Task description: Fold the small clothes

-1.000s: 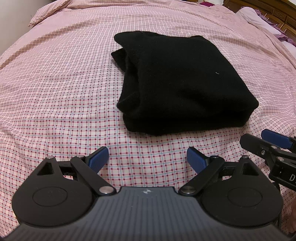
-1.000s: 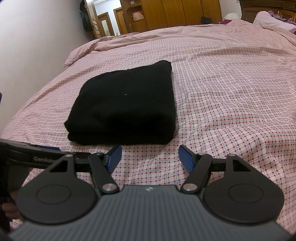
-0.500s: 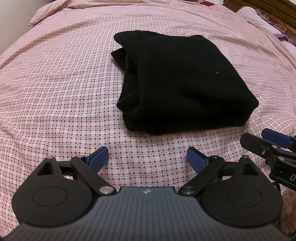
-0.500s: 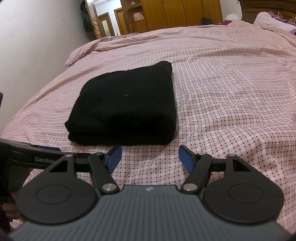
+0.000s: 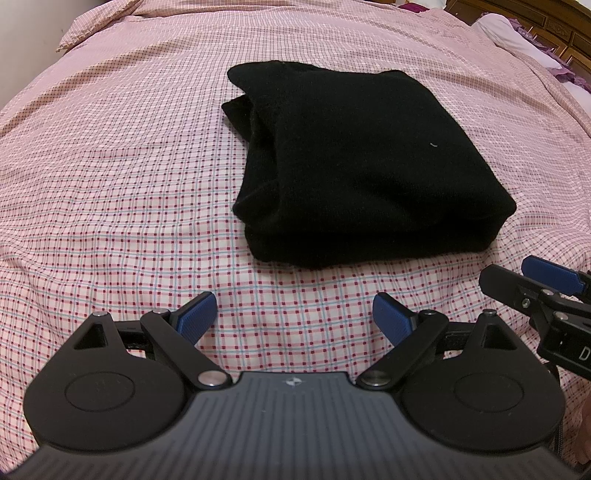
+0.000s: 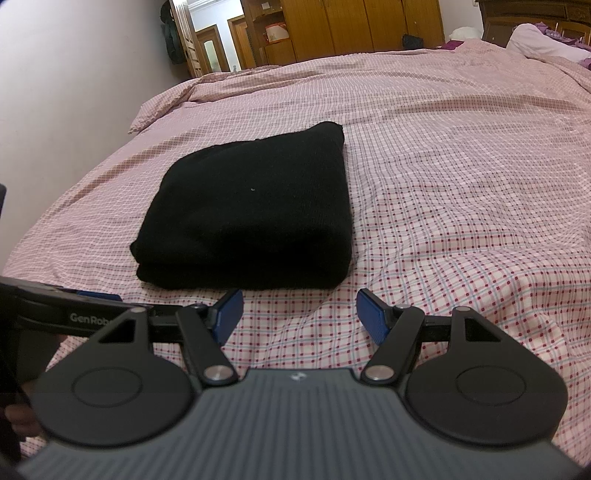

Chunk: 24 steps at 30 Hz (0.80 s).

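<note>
A black garment (image 5: 362, 162) lies folded into a thick rectangle on the pink checked bedspread (image 5: 110, 177); it also shows in the right wrist view (image 6: 251, 214). My left gripper (image 5: 295, 319) is open and empty, hovering short of the garment's near edge. My right gripper (image 6: 300, 314) is open and empty, just short of the garment's near right corner. The right gripper's fingers (image 5: 546, 277) show at the right edge of the left wrist view. The left gripper's body (image 6: 66, 314) shows at the left of the right wrist view.
The bed's left edge meets a pale wall (image 6: 74, 92). Wooden wardrobes (image 6: 351, 26) and a doorway stand beyond the far end. A white pillow (image 6: 543, 40) and wooden headboard (image 5: 554, 26) lie at the far right.
</note>
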Available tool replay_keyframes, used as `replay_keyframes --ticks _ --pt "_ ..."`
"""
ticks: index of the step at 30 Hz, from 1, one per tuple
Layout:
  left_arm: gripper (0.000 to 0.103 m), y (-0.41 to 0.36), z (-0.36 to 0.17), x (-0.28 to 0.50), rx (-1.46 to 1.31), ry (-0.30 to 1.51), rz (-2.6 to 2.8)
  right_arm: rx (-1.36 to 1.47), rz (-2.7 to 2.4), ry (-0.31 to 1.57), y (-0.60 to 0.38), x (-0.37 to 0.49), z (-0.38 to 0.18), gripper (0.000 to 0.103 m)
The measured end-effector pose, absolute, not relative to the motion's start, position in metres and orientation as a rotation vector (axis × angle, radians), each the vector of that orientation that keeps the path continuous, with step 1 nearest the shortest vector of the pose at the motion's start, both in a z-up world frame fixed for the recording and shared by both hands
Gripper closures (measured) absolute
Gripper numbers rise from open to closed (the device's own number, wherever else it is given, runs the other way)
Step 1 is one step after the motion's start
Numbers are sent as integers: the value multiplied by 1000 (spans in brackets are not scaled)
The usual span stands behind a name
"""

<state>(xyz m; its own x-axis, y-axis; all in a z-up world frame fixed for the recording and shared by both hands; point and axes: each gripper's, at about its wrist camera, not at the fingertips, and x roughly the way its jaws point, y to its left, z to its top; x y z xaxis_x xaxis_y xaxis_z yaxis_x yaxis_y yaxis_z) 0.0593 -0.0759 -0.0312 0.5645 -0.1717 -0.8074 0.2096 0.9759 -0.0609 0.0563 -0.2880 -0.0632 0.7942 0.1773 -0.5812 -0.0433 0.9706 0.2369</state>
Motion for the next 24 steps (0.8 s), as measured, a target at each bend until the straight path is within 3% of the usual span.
replay_keyframes --ticks 24 --pt "9 -76 -31 59 43 945 -224 209 121 637 -288 56 -62 33"
